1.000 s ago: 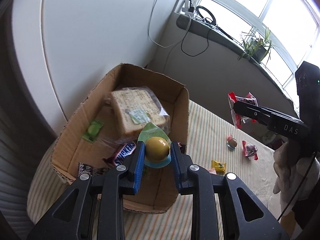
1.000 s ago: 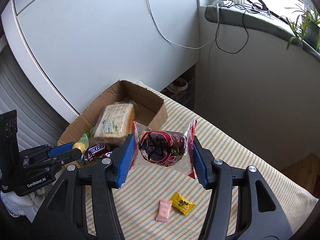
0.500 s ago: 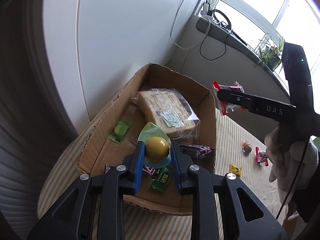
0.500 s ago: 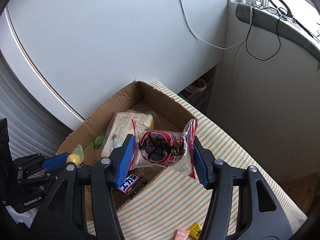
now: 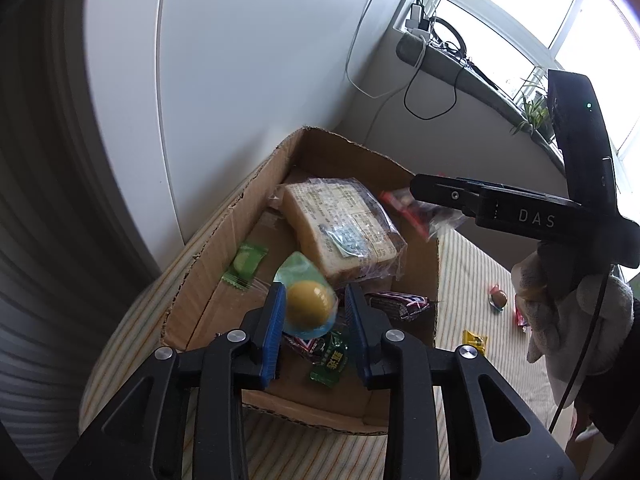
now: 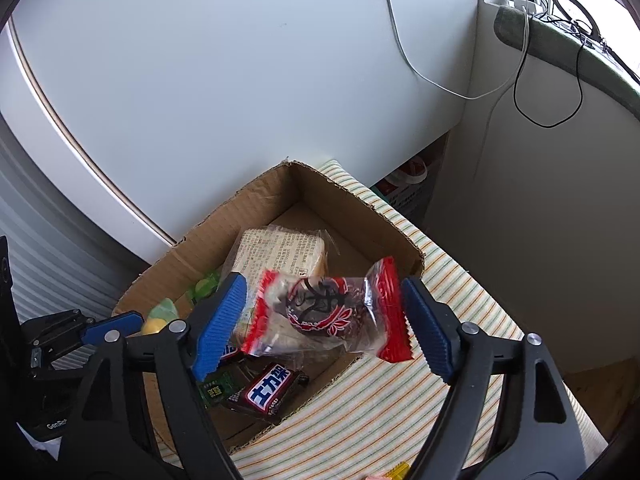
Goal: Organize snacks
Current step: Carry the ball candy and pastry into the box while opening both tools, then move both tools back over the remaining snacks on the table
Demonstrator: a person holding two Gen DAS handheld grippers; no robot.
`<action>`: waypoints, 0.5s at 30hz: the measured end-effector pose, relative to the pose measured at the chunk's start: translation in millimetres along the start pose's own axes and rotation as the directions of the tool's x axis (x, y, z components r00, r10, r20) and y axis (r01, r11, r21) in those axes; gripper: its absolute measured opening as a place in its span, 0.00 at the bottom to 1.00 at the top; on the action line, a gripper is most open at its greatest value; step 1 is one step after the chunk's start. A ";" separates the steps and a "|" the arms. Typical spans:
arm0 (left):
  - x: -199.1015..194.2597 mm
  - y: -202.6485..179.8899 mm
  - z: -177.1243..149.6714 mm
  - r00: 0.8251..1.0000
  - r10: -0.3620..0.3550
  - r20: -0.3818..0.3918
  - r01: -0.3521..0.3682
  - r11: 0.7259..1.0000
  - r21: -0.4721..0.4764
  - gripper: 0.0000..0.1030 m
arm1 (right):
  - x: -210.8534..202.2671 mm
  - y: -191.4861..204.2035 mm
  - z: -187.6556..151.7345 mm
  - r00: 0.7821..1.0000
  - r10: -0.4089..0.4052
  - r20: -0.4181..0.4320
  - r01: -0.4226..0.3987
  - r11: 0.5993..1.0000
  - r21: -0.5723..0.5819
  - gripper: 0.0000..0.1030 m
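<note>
Red snack packet (image 6: pixel 326 312) between opening right tongs (image 6: pixel 320 326)

An open cardboard box (image 6: pixel 352 204) holds a wrapped bread slab (image 5: pixel 340 224), chocolate bar (image 6: pixel 272 392) and green candies (image 5: pixel 244 260). A red-ended cake packet (image 6: pixel 328 312) and yellow jelly cup (image 5: pixel 308 306) hang above it.

We see a surface covered in a striped cloth (image 6: pixel 384 412), set against a white wall panel (image 6: pixel 240 80). A white cable (image 6: pixel 420 68) and a looping black cable (image 6: pixel 548 112) hang down from a grey window ledge (image 5: pixel 472 80). A potted plant (image 5: pixel 534 114) sits on that ledge beneath bright windows (image 5: pixel 520 32).
</note>
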State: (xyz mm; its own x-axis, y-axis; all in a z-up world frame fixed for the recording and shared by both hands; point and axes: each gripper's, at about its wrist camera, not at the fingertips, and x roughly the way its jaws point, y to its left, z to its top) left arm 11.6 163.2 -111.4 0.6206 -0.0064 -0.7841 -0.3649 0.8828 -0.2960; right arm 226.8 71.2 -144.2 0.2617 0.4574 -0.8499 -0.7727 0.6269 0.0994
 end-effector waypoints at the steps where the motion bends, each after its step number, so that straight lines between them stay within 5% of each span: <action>1: -0.3 -0.7 0.3 1.000 -0.001 0.002 0.001 1.000 0.003 0.38 | -0.9 -0.4 -0.2 1.000 0.003 0.001 -0.003 1.000 0.004 0.80; 15: -6.8 -9.1 3.4 1.000 -0.010 0.018 0.009 1.000 0.024 0.40 | -24.0 -6.7 -5.7 0.999 -0.007 0.046 0.005 0.999 0.052 0.82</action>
State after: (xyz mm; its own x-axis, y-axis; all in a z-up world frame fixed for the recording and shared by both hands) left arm 13.1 156.8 -101.6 0.6362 -0.0065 -0.7715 -0.3427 0.8935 -0.2902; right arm 222.4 52.5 -127.5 0.2939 0.4815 -0.8257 -0.7402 0.6612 0.1221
